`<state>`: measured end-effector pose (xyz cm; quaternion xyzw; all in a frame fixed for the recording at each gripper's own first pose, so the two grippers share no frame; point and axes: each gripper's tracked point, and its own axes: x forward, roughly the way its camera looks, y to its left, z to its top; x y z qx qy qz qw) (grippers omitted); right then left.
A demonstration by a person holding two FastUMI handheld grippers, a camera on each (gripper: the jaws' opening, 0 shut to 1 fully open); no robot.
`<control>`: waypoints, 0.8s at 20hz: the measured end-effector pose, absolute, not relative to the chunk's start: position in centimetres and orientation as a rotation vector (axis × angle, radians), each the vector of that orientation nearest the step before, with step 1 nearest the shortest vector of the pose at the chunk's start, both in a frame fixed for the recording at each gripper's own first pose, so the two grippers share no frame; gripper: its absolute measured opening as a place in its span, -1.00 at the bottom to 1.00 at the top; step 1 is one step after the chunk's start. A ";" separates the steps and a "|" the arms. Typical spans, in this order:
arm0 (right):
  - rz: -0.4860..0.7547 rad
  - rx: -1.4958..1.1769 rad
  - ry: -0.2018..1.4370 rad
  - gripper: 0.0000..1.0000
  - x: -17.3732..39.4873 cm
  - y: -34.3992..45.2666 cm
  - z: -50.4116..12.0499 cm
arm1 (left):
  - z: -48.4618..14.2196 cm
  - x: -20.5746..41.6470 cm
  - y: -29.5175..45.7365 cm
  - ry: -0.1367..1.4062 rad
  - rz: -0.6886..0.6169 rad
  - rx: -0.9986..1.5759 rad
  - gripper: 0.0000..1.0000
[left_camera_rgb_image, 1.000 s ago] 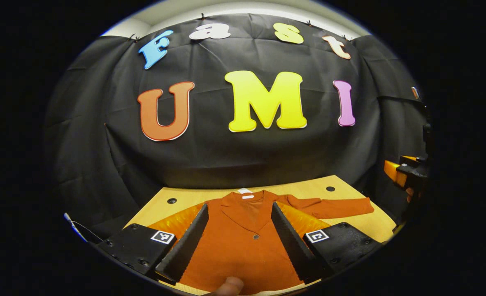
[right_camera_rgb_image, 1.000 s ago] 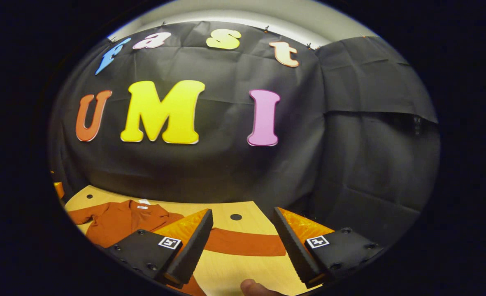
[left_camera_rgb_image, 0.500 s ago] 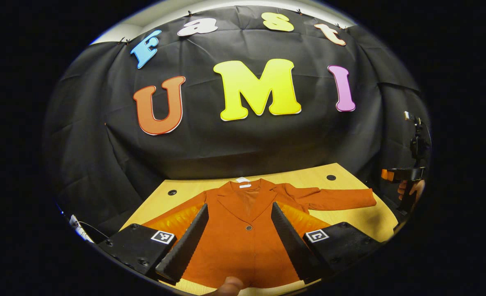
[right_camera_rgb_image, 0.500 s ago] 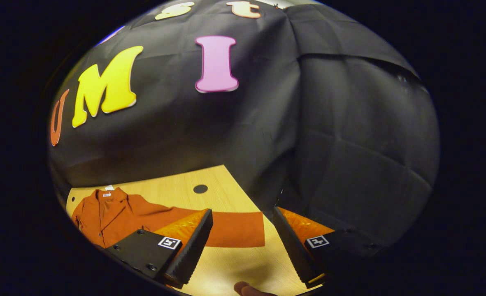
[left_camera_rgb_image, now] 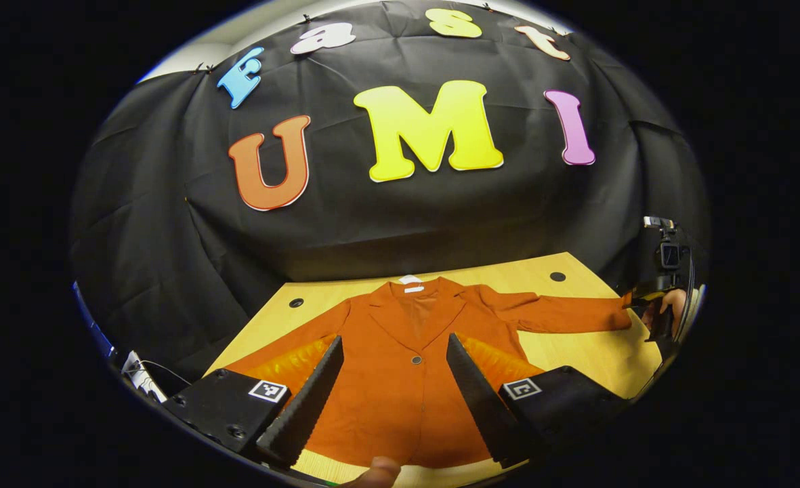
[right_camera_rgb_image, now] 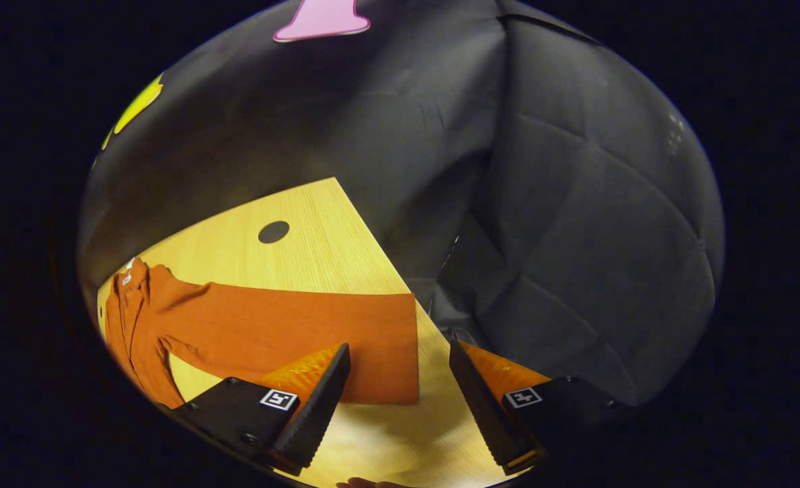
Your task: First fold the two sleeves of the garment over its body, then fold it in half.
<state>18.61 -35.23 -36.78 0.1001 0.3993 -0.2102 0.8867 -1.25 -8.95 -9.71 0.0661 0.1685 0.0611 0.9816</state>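
A rust-orange jacket [left_camera_rgb_image: 400, 393] lies flat, front up, on the wooden table [left_camera_rgb_image: 576, 352], collar at the far side and both sleeves spread out. My left gripper [left_camera_rgb_image: 393, 344] hovers open over the lower body of the jacket, holding nothing. In the left gripper view the right gripper [left_camera_rgb_image: 651, 301], held by a hand, sits at the cuff of the sleeve [left_camera_rgb_image: 569, 315] near the table's right end. In the right gripper view that sleeve [right_camera_rgb_image: 291, 325] stretches leftward to the jacket's body, and its cuff [right_camera_rgb_image: 389, 325] lies just ahead of my open right gripper [right_camera_rgb_image: 398, 349], untouched.
The table [right_camera_rgb_image: 305, 264] has a round dark hole [right_camera_rgb_image: 273, 232] behind the sleeve, and its right edge falls off close to the cuff. Two more holes [left_camera_rgb_image: 558, 276] [left_camera_rgb_image: 296, 303] mark the far corners. Black cloth hangs behind and to the right. Cables [left_camera_rgb_image: 143, 379] lie off the table's left.
My right gripper has dropped and swung right toward the sleeve's cuff, which now lies just before its fingers. The left gripper has drawn back a little. The jacket has not moved.
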 end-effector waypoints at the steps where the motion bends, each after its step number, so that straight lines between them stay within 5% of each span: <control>1: -0.441 0.216 0.858 0.89 18.7 -35.4 -37.7 | -10.3 -1.5 -8.6 0.355 0.133 0.133 0.98; 9: -0.399 0.297 1.078 0.90 18.7 -35.0 -38.6 | -11.3 -2.8 -4.8 0.395 0.211 0.121 0.99; 16: -0.425 0.364 1.285 0.42 18.9 -35.0 -38.9 | -12.3 -3.5 -2.7 0.418 0.244 0.096 0.99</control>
